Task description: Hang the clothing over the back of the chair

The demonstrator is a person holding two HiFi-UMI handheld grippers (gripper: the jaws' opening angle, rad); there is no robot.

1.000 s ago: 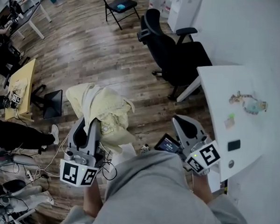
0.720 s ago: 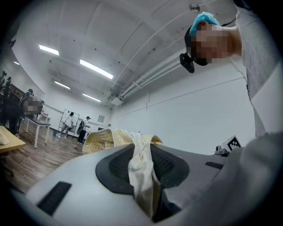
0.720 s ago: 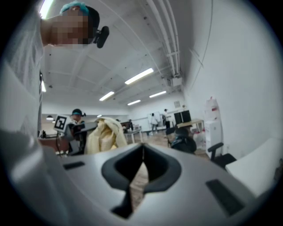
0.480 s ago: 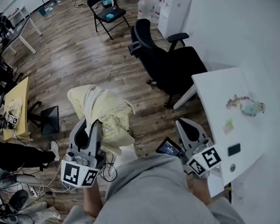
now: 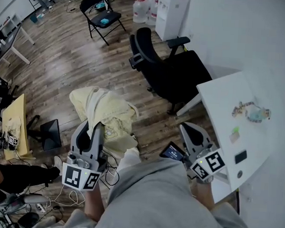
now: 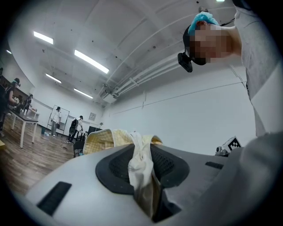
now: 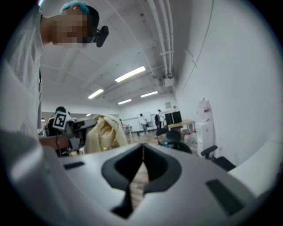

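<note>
One garment: clothing point(image 5: 108, 111), yellow, clenched in left tongs point(image 5: 95, 127), off the floor.
Other side: right tongs point(image 5: 187, 129) closed, empty.
Change: chair point(image 5: 170, 65) has drawn nearer.
Meaning: approach under way, draping not begun.

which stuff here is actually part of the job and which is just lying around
Job in hand:
yellow garment, clamped in the left tool
black office chair, likely the one to drape
right tool, shut and empty

Lying about:
white table with small items
folding chair
water jugs
</note>
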